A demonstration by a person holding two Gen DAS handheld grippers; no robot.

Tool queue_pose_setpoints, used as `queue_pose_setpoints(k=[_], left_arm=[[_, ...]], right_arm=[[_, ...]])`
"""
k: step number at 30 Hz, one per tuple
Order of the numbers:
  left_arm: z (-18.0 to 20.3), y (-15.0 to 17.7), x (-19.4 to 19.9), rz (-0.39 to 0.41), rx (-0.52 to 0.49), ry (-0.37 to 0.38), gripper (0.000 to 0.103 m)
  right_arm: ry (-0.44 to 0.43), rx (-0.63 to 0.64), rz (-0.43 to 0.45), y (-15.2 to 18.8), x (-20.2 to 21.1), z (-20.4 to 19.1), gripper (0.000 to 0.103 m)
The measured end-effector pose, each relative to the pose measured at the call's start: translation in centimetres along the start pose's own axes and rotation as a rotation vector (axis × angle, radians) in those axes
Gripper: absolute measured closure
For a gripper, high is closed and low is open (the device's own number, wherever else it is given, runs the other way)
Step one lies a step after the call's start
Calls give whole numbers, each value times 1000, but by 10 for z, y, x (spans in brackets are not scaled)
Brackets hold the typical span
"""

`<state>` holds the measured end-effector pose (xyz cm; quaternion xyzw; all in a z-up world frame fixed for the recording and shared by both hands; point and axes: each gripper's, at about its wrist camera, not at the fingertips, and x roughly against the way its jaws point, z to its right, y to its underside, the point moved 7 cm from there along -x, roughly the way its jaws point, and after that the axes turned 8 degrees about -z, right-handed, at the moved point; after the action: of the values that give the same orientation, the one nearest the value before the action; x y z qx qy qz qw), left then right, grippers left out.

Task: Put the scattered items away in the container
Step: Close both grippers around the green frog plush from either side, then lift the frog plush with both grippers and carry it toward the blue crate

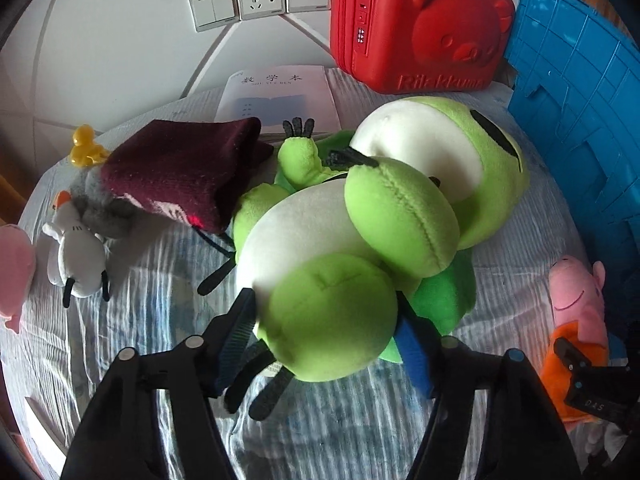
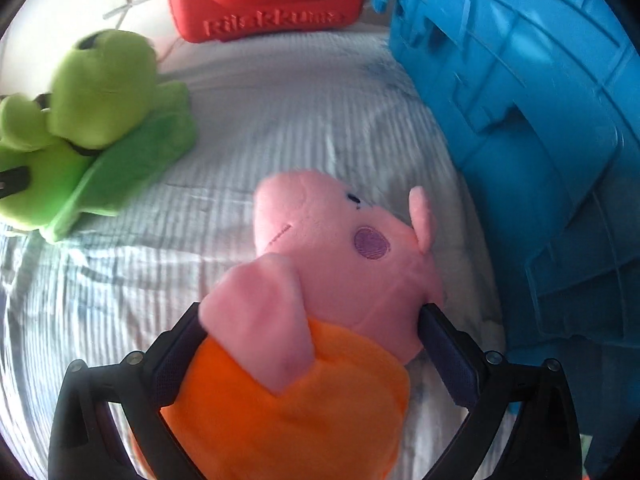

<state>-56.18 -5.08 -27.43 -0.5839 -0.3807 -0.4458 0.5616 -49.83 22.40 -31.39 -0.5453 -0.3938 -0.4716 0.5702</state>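
A big green frog plush (image 1: 360, 208) lies on its back across the striped bedsheet (image 1: 160, 320). My left gripper (image 1: 328, 332) has its pads pressed on either side of the frog's near green foot. Further right, a pink pig plush in an orange dress (image 2: 340, 240) lies on the sheet beside the blue crate (image 2: 520, 100). My right gripper (image 2: 312, 344) straddles the pig's body with its jaws wide and no visible squeeze. The left wrist view shows the same pig (image 1: 576, 300) with the right gripper (image 1: 580, 372) on it.
A red bear-faced case (image 1: 416, 24) stands at the back against the wall. A maroon knitted piece (image 1: 180, 168), a grey plush (image 1: 100, 208), a white plush (image 1: 76, 252), a yellow duck (image 1: 84, 146), a pink plush (image 1: 14, 268) and a notebook (image 1: 276, 96) lie left of the frog.
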Motion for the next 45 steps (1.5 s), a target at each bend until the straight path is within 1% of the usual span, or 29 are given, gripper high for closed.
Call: queue_pose_setpoints(k=[1, 3, 6, 9, 11, 13, 15, 16, 17, 20, 22, 25, 30, 31, 32, 33, 35, 36, 37, 40, 45], left_arm=[[-3, 3, 4, 1, 4, -2, 44], [-9, 11, 9, -5, 12, -2, 47], [-20, 24, 12, -20, 30, -3, 47], [-27, 33, 15, -26, 33, 2, 47], [-30, 37, 16, -35, 35, 31, 47], [-32, 39, 18, -42, 34, 47, 41], [-34, 38, 20, -23, 22, 30, 30], [-35, 36, 19, -16, 15, 27, 29], [-35, 34, 17, -14, 11, 30, 29], [-33, 26, 10, -7, 7, 61, 29], [-29, 19, 4, -3, -3, 77, 29], [-19, 15, -7, -9, -23, 102, 29], [-15, 8, -11, 40, -12, 140, 29], [-15, 7, -12, 48, -10, 142, 30], [-14, 6, -11, 52, -10, 142, 34], [-13, 7, -8, 55, -11, 140, 38], [-12, 7, -3, 60, -12, 137, 42], [-11, 8, 2, 63, -16, 134, 44], [-10, 9, 7, 67, -20, 131, 45], [-4, 18, 24, 73, -27, 119, 46], [2, 47, 65, 95, -35, 111, 46]], right_arm=[[-19, -2, 21, -1, 8, -1, 0], [-109, 28, 126, -9, 39, -12, 0], [-272, 66, 223, -29, 74, -37, 0], [-376, 110, 274, -54, 92, -64, 0], [-444, 138, 283, -67, 98, -85, 0], [-490, 165, 273, -77, 98, -106, 0], [-462, 185, 230, -83, 86, -121, 0], [-432, 183, 194, -84, 75, -125, 0], [-428, 174, 165, -84, 66, -128, 0], [-444, 136, 91, -81, 46, -133, 0], [-476, 133, 83, -85, 39, -133, 0], [-482, 138, 69, -89, 27, -136, 0], [-484, 124, 69, -93, 10, -136, 0], [-488, 125, 66, -94, 8, -135, 0], [-490, 131, 60, -95, 5, -135, 0], [-490, 137, 59, -94, 4, -134, 0], [-485, 143, 66, -94, 5, -135, 0], [-478, 147, 72, -93, 8, -134, 2], [-473, 152, 77, -92, 11, -134, 6], [-466, 170, 84, -85, 25, -133, 13], [-498, 172, 89, -56, 56, -127, 14]])
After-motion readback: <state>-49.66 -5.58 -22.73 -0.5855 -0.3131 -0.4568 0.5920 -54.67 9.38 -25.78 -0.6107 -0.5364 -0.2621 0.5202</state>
